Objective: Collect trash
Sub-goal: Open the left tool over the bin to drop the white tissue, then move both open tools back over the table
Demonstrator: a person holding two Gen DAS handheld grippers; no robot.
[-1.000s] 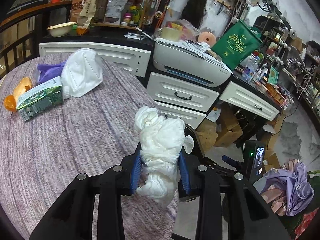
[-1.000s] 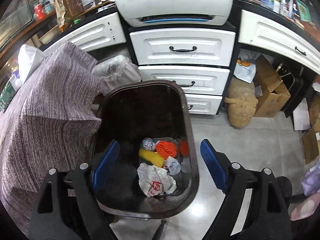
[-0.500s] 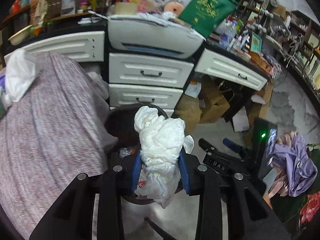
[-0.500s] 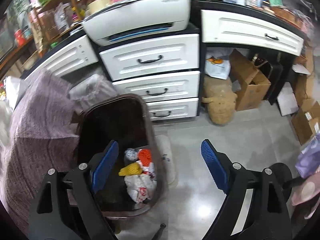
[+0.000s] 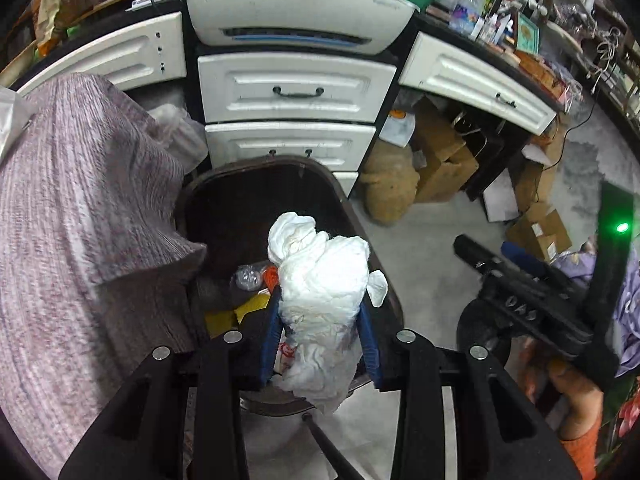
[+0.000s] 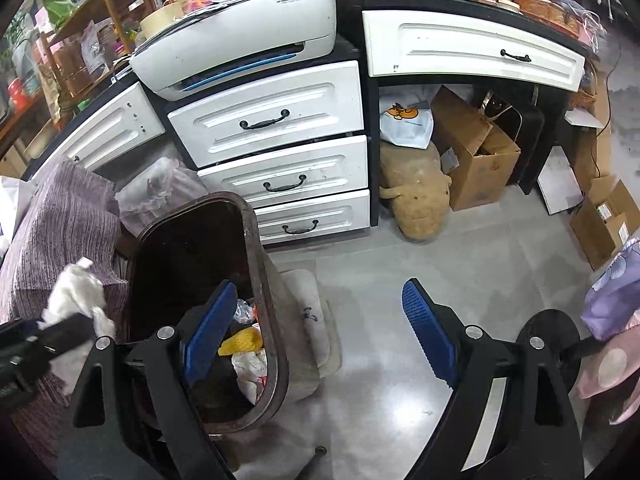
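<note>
Over bin [image 5: 336, 196], left tongs [image 5: 320, 332] clamp upright tissue wad [image 5: 320, 296] — right tongs [image 6: 320, 332] agape.

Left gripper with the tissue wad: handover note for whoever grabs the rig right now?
Left gripper: shut on the white tissue wad, held above the open trash bin.
Right gripper: open, empty, over the bin's near rim and the floor beside it.
Bin stands on the floor between the purple-covered table and the white drawers. It already holds a yellow piece, clear plastic and a white wrapper with red print.
Done: wad carried to the bin.
Left: open the fingers to drop it in; check the table for more trash, since little of it shows here.
</note>
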